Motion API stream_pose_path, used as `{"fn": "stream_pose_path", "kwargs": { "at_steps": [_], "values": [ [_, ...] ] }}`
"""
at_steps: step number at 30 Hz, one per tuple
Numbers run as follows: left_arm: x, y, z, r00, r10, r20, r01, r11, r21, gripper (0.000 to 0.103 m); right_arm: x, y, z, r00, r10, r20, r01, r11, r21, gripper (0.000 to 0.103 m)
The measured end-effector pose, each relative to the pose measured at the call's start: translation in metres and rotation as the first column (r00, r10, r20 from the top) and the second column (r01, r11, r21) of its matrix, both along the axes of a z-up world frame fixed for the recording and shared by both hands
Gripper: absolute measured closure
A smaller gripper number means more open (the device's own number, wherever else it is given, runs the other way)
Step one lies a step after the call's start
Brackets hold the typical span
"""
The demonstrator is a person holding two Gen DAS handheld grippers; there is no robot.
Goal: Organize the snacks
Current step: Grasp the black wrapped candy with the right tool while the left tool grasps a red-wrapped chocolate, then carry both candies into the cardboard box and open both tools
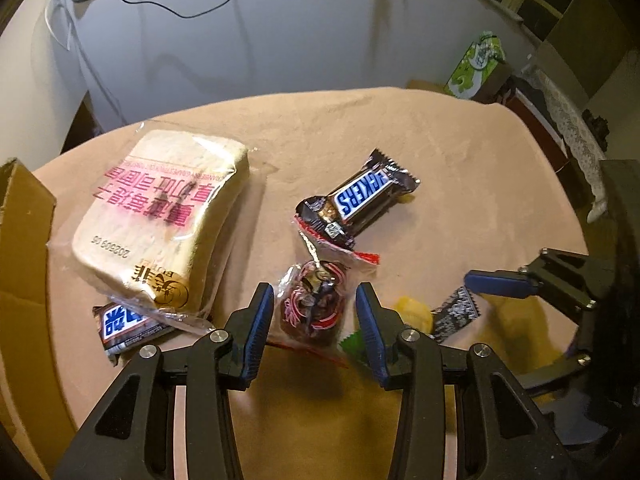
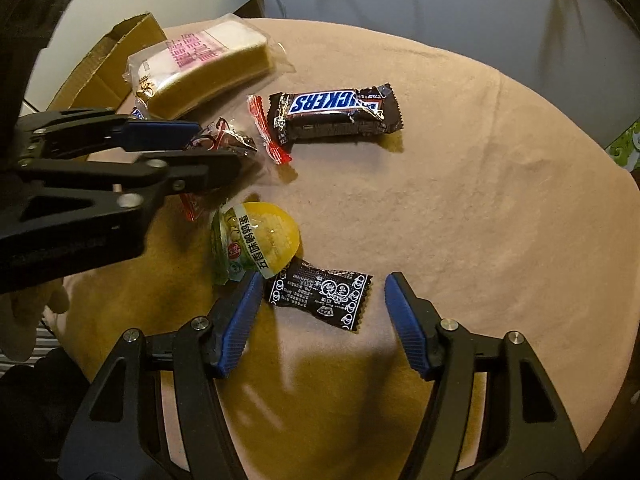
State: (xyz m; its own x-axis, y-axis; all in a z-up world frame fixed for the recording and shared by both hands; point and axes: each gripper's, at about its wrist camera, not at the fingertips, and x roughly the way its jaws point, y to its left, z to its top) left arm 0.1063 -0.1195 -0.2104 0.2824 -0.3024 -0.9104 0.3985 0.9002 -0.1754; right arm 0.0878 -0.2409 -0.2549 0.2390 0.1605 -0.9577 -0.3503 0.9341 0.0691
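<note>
While the snacks lie loose on the cloth (image 2: 460, 160), the left gripper (image 1: 315, 312) stands with its jaws apart on either side of a clear bag (image 1: 310, 308) of red-striped sweets, not yet pinching it as far as I can tell. The right gripper (image 2: 320, 312) is spread wide around a black sachet (image 2: 320, 294), its left pad close to the packet's edge, the other well clear.

Just beside the sachet sits a yellow cup (image 2: 256, 242) with a green printed lid. Further out lies a Snickers (image 2: 336, 114), and toward the left the bread (image 2: 204, 68) in its clear wrapper, with a second Snickers (image 1: 128, 324) tucked partly beneath it. A box (image 2: 108, 60) stands open at the table's left edge, touching or nearly touching the bread.

I judge the sorting barely begun: nothing I can see has gone into the box, and every snack is still to be gathered. I cannot see the box's inside, though.

The left view shows the second Snickers plainly, plus a green carton (image 1: 476, 66) off beyond the table; the right view barely catches that bar. The right view alone gives the print on the cup and sachet, which the left view shows only as a yellow blur and a black corner behind its own finger.
</note>
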Motion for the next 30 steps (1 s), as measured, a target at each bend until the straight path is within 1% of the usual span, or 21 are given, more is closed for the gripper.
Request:
{"fn": "stream_pose_path", "kwargs": {
  "at_steps": [2,3,4,6,10,13,16,17,20,21,28,29,30],
  "values": [
    [0.001,-0.001,-0.004,1.000,-0.009,-0.001,0.009,1.000,0.009,0.066,-0.003,0.003,-0.001,1.000,0.019,0.011,-0.019,0.999,-0.027,0.044],
    [0.000,-0.001,-0.004,1.000,-0.011,0.003,0.011,1.000,0.012,0.067,-0.005,0.004,-0.001,0.999,0.033,0.015,-0.033,0.998,-0.044,0.050],
    [0.000,-0.001,-0.005,1.000,-0.011,0.006,0.011,1.000,0.013,0.069,-0.007,0.003,0.000,0.999,0.039,0.013,-0.039,0.998,-0.041,0.058],
    [0.000,0.001,-0.005,1.000,-0.006,0.003,0.006,1.000,0.000,0.071,-0.004,-0.002,0.003,0.999,0.038,0.006,-0.038,0.999,-0.034,0.067],
    [-0.001,0.001,-0.004,1.000,-0.007,0.012,0.007,1.000,0.003,0.072,-0.002,-0.007,0.004,0.999,0.035,-0.002,-0.035,0.999,-0.015,0.068],
    [-0.001,0.002,-0.004,1.000,-0.005,0.011,0.005,1.000,-0.001,0.072,0.001,-0.001,0.003,0.999,0.043,0.011,-0.042,0.998,-0.039,0.068],
    [-0.004,0.007,-0.003,1.000,-0.004,0.011,0.004,1.000,-0.005,0.072,0.001,0.005,0.003,0.998,0.059,0.021,-0.057,0.996,-0.062,0.062],
    [-0.005,0.007,-0.002,1.000,-0.003,0.012,0.003,1.000,-0.005,0.072,0.000,0.007,0.003,0.997,0.071,0.024,-0.070,0.995,-0.068,0.062],
    [-0.007,0.009,0.001,1.000,0.001,0.017,-0.001,1.000,-0.013,0.072,-0.001,0.009,0.002,0.996,0.088,0.032,-0.085,0.993,-0.086,0.069],
    [-0.008,0.010,0.002,1.000,0.001,0.018,-0.001,1.000,-0.018,0.072,-0.001,0.008,0.003,0.996,0.085,0.029,-0.082,0.993,-0.080,0.077],
    [-0.019,0.024,0.012,1.000,0.000,0.027,0.002,0.999,-0.047,0.072,0.000,-0.009,0.011,0.999,0.025,0.026,-0.025,0.999,-0.030,0.080],
    [-0.020,0.026,0.014,1.000,0.002,0.028,0.000,0.999,-0.051,0.072,0.000,-0.012,0.013,0.999,0.018,0.027,-0.017,1.000,-0.024,0.082],
    [-0.022,0.027,0.016,1.000,0.003,0.028,-0.001,0.998,-0.057,0.072,-0.001,-0.014,0.014,1.000,0.011,0.026,-0.011,1.000,-0.016,0.085]
  ]
}}
